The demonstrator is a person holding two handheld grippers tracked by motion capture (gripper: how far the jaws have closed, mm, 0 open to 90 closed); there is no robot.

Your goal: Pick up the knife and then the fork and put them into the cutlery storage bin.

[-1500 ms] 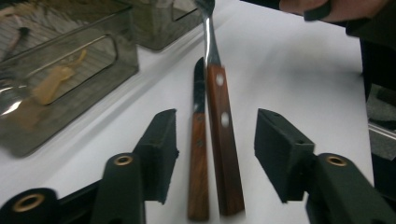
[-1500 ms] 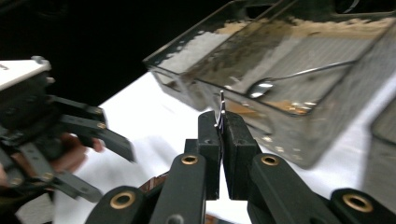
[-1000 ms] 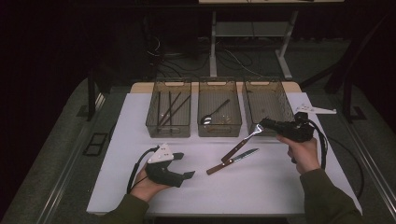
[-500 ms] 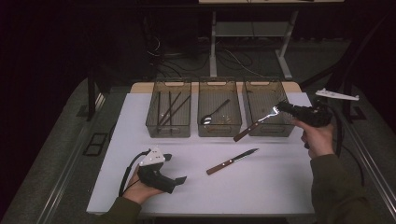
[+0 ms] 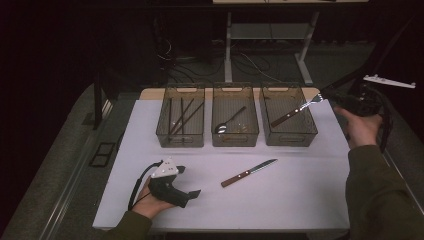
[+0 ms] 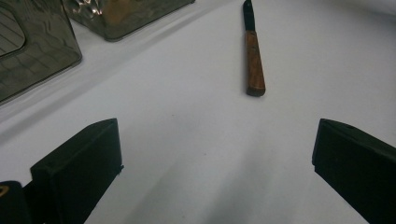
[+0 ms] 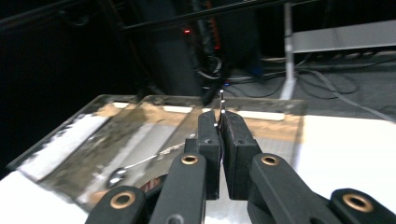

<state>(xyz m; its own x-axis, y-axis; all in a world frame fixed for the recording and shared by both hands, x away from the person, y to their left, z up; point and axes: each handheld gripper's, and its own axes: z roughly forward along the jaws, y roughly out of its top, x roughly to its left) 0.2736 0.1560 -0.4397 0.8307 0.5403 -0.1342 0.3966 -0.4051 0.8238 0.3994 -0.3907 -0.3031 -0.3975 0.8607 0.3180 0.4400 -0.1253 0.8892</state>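
Left gripper: resting low at the near-left of the table, held in the left hand, jaws spread wide apart. Right gripper: raised at the far right, held in the right hand, forearm reaching forward, jaws pressed close together.

- Three bins stand side by side along the far part of the bench: the left bin, the middle bin and the right bin, their walls almost touching, so no tool passes between them.
- The right tool, closed on a fork, hangs above the right bin's outer rim; the fork slants across that bin's opening.
- The near part of the bench is open, broken by a knife lying flat near the middle.
- The left tool, jaws wide apart, rests at the near left, with bare bench between it and the knife.
- The strip of bench left of the left bin is bare.
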